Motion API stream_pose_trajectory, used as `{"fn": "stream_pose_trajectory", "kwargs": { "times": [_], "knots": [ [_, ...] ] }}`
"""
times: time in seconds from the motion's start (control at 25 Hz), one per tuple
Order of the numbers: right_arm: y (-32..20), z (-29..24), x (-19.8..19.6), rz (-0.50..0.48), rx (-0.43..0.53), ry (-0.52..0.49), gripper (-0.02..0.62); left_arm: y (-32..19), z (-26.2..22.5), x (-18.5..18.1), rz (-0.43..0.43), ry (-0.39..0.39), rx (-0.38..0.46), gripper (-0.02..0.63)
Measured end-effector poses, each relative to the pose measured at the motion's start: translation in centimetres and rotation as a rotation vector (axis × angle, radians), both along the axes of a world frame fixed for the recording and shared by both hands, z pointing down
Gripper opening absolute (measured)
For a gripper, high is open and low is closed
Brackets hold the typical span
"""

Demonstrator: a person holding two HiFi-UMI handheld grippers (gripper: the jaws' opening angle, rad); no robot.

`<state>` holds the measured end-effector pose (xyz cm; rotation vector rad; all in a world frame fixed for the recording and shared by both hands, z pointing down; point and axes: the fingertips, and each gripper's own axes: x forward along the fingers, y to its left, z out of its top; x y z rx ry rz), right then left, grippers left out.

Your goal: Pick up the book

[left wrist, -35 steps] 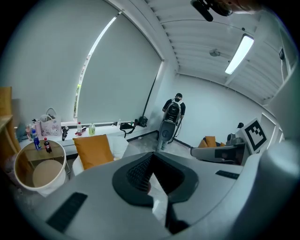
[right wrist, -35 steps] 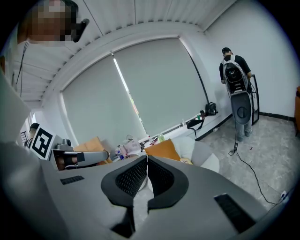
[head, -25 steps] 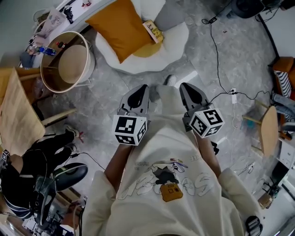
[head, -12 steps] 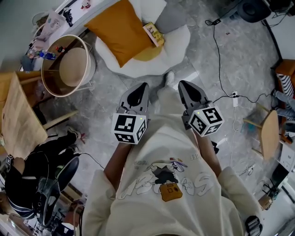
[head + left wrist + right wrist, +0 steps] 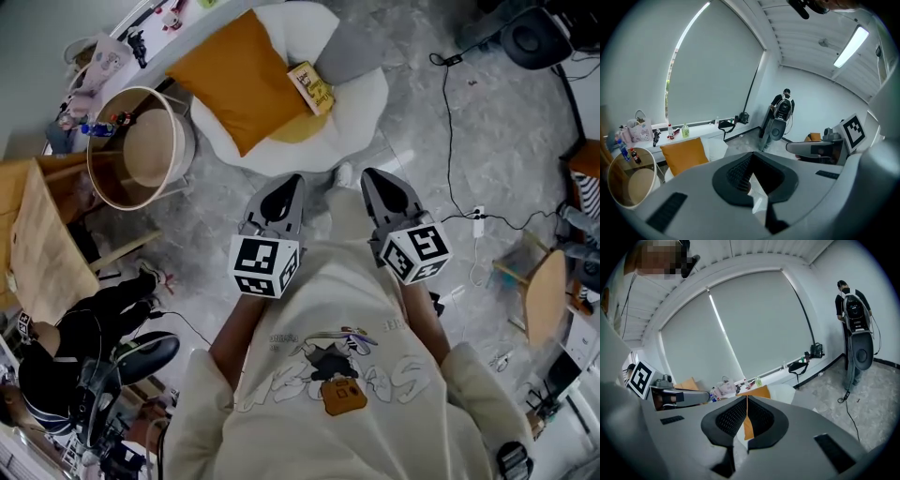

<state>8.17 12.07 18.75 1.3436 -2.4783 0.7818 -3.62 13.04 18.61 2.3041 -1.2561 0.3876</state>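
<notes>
Since the earlier frame the cushion is drawing nearer to both grippers. The book is lying on the cushion, just beside the pillow. The left gripper and right gripper are hovering short of the cushion's near rim, jaws pressed together and empty. The book is lying ahead, apart from both.

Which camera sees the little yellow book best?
The head view: the small yellow book lies in full sight on the white cushion seat, beside the orange pillow. Both gripper views show that pillow, but no book can be made out in them.
</notes>
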Motion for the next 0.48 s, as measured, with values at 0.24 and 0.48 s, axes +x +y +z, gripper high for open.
{"fn": "stream_pose_trajectory", "kwargs": {
  "times": [0.24,0.48],
  "knots": [
    [-5.1,0.1,3.7,-0.048,-0.004,-0.004,0.026,-4.0,-0.4,3.7,-0.050,-0.020,-0.012,0.005],
    [-9.4,0.5,6.4,-0.125,0.000,-0.025,0.026,-7.3,-0.2,6.9,-0.100,-0.051,-0.013,0.005]
  ]
}}
